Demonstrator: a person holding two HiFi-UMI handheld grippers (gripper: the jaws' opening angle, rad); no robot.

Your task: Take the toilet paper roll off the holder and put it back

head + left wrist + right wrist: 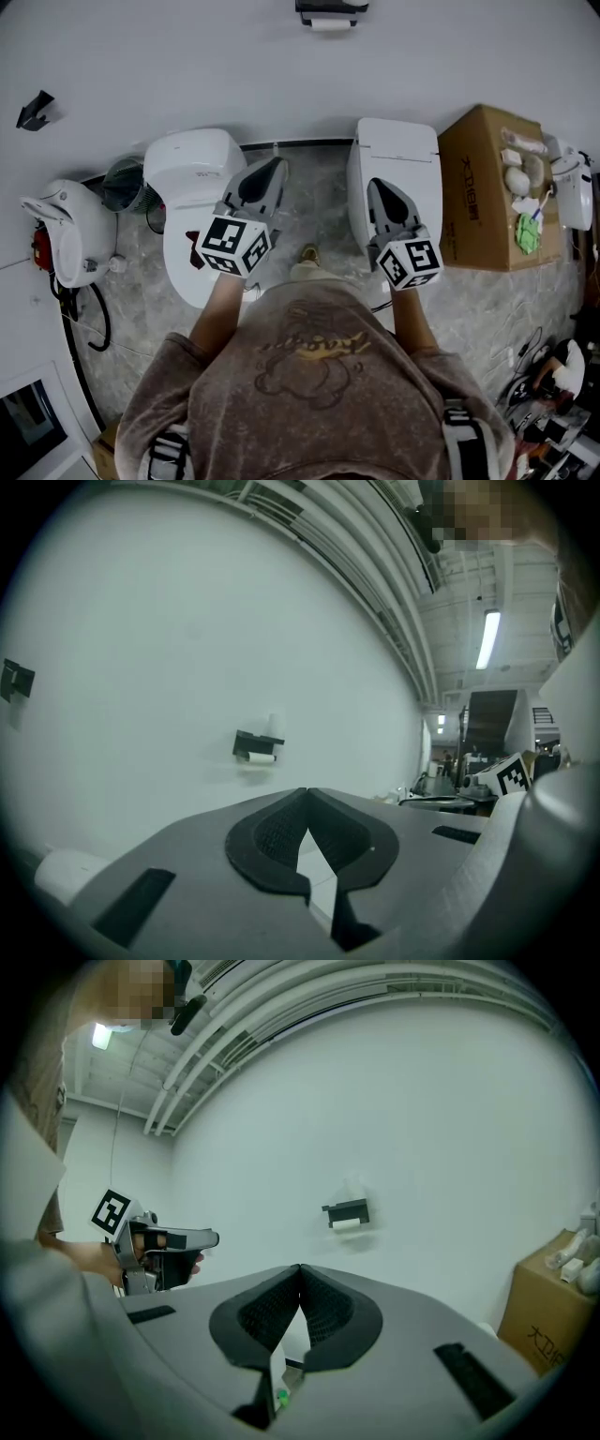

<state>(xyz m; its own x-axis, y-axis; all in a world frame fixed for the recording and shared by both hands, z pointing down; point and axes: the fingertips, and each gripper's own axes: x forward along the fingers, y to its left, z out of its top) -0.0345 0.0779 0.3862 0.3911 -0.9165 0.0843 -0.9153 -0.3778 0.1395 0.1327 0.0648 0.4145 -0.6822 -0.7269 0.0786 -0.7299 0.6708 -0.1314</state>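
A black holder [330, 9] with a white toilet paper roll [329, 24] under it hangs on the far white wall. The left gripper view shows the holder [256, 742] and roll [258, 757] small and distant; so does the right gripper view, holder [347, 1210] and roll [346, 1225]. My left gripper [277, 167] is held level over a white toilet, tips together, empty. My right gripper [372, 185] hovers over the second toilet, shut and empty. Both are far short of the wall.
Two white toilets [192, 169] [398, 155] stand ahead on the marbled floor. A cardboard box [487, 192] with small items stands at the right. A white appliance [66, 230] with a black hose sits left, a black wall hook [36, 110] above it.
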